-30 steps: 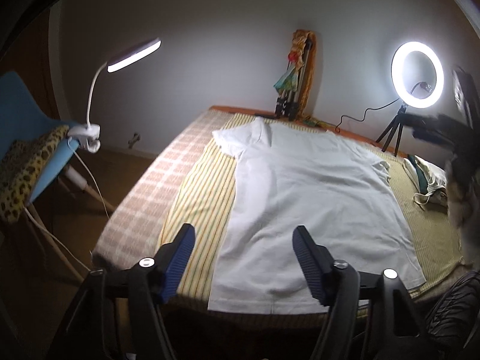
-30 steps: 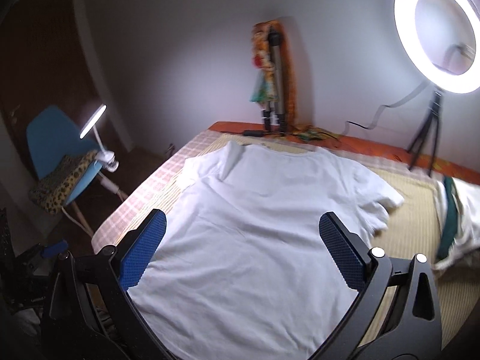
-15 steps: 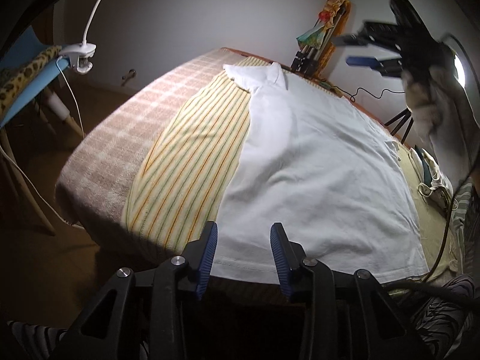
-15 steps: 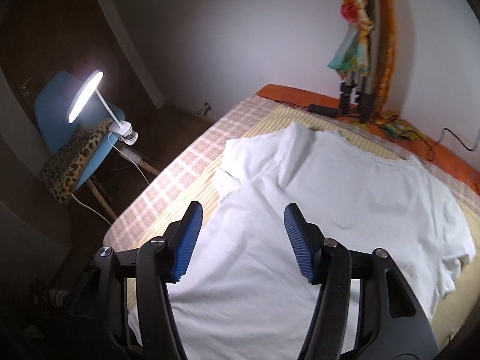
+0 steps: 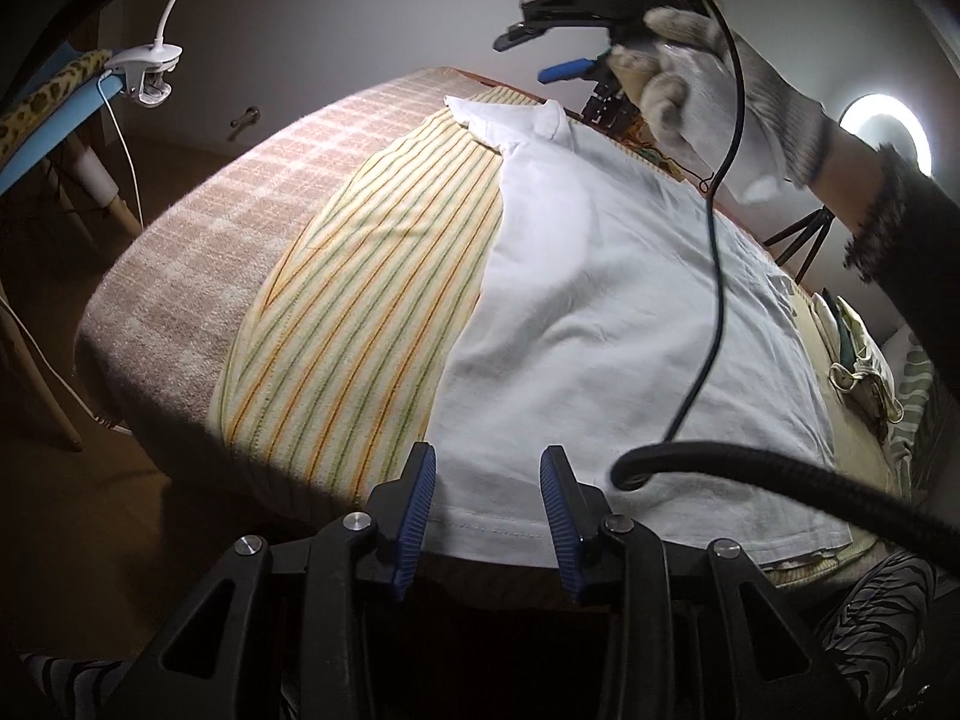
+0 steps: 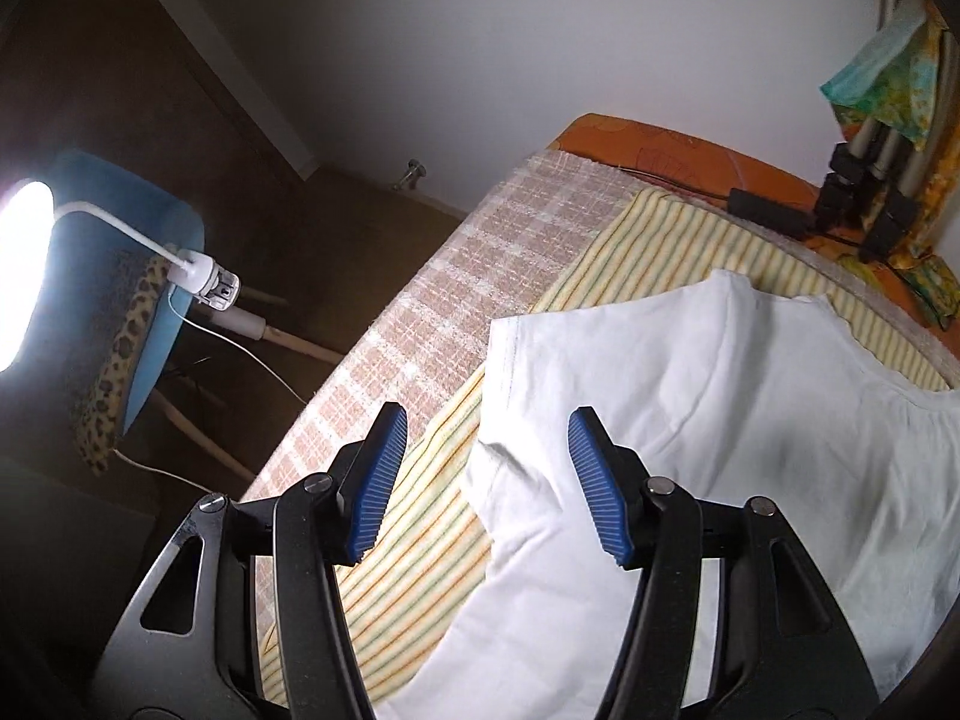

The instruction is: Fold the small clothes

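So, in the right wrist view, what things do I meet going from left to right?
Lit lamp head → blue chair → checked blanket → striped sheet → white T-shirt.

No text, label, brand or number can be read anywhere; faint pale marks on the black right hand-held gripper (image 5: 570,30) are too blurred.

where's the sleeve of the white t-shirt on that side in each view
Left wrist: short white cotton sleeve lies far, upper centre, on the yellow striped towel.
Right wrist: same sleeve at centre, just ahead of the jaws.
Shared landmark: white clip-on lamp clamp.
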